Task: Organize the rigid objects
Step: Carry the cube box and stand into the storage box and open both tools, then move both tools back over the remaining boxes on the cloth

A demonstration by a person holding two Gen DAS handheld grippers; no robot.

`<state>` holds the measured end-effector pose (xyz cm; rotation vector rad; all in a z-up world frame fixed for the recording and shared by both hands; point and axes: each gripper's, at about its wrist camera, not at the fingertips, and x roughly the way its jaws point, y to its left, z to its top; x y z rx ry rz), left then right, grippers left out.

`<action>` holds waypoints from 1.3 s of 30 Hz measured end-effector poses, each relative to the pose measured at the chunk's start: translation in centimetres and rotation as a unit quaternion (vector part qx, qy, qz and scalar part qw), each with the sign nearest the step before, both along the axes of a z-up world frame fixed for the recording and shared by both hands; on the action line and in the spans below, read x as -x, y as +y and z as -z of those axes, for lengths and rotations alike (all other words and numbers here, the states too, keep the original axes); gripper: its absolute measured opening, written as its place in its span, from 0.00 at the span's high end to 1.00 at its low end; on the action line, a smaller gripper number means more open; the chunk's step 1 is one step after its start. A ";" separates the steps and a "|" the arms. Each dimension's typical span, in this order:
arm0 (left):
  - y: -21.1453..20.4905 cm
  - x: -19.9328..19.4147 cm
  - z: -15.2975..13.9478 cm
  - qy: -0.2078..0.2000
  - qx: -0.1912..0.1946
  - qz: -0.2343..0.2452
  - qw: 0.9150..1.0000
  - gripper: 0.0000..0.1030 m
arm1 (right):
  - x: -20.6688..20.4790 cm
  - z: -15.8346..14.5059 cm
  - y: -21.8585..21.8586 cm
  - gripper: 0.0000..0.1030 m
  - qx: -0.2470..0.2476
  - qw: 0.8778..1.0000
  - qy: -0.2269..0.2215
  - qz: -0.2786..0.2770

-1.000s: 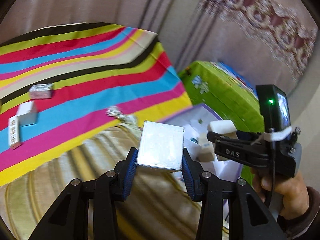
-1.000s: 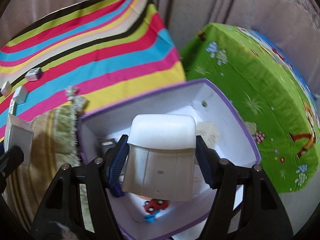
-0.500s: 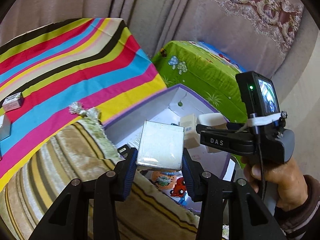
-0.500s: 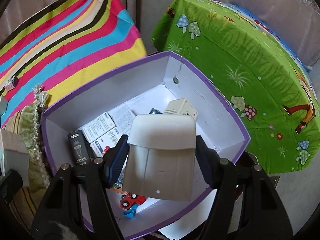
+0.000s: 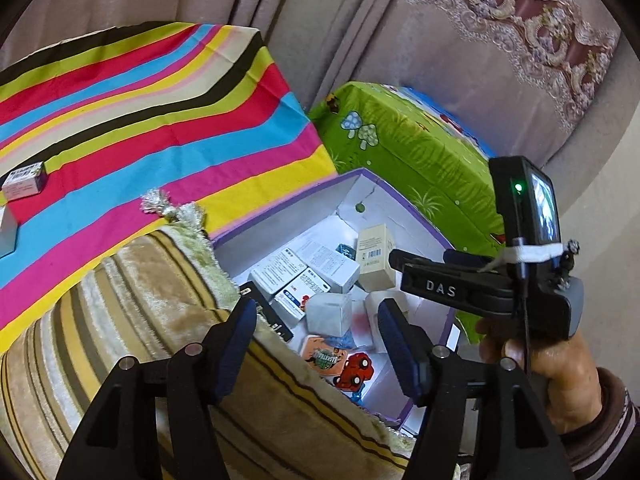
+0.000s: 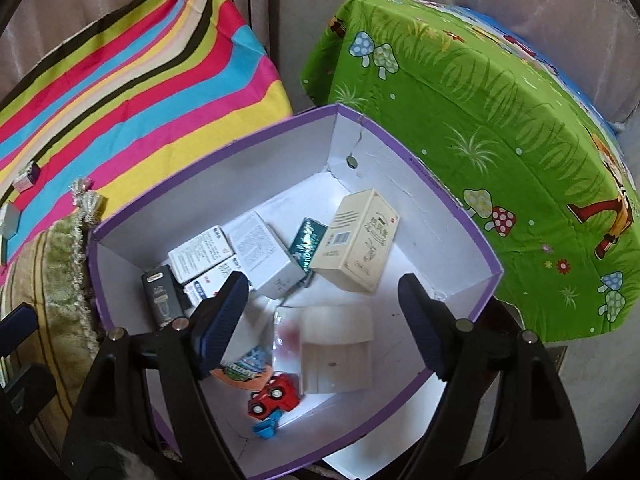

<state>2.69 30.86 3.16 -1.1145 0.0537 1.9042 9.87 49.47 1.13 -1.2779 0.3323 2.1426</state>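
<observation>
- Left gripper: blue-padded jaws spread, nothing between them, over a plush striped cushion.
- Right gripper: jaws spread wide, nothing held, above the purple-rimmed cardboard box.
- Below the right gripper: blurred white flip-lid carton, glossy red toy car.
- Ahead of it: cream rectangular carton, white printed cartons.
- Silvery cube box sits in the box, just ahead of the left gripper.

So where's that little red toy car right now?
The red toy car lies on the floor of the purple-rimmed box, near its front edge in the right wrist view, beside a small blue piece and an orange packet.
</observation>
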 end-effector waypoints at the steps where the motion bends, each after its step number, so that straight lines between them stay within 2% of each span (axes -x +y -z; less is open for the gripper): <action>1: -0.2 0.1 0.0 0.000 0.000 -0.004 1.000 0.38 | 0.0 0.0 -0.1 0.22 0.001 1.000 0.000 -0.002; 12: -4.0 2.4 -0.3 0.006 0.006 -0.068 0.998 0.38 | 1.3 -0.4 -2.4 0.22 0.004 0.999 0.008 -0.039; 17: -6.9 4.4 0.0 0.002 0.020 -0.116 0.993 0.38 | 2.5 -0.6 -4.1 0.22 0.008 0.998 0.013 -0.062; 22: -11.9 7.3 1.1 -0.039 0.010 -0.191 0.981 0.38 | 3.9 -0.5 -6.0 0.22 0.012 0.996 0.015 -0.088; 28: -17.1 9.7 1.8 -0.052 0.016 -0.264 0.963 0.38 | 6.2 -0.4 -8.7 0.22 0.021 0.992 0.021 -0.124; 39: -23.8 15.3 3.6 -0.071 0.062 -0.343 0.935 0.38 | 11.2 -0.6 -13.6 0.21 0.034 0.981 0.041 -0.189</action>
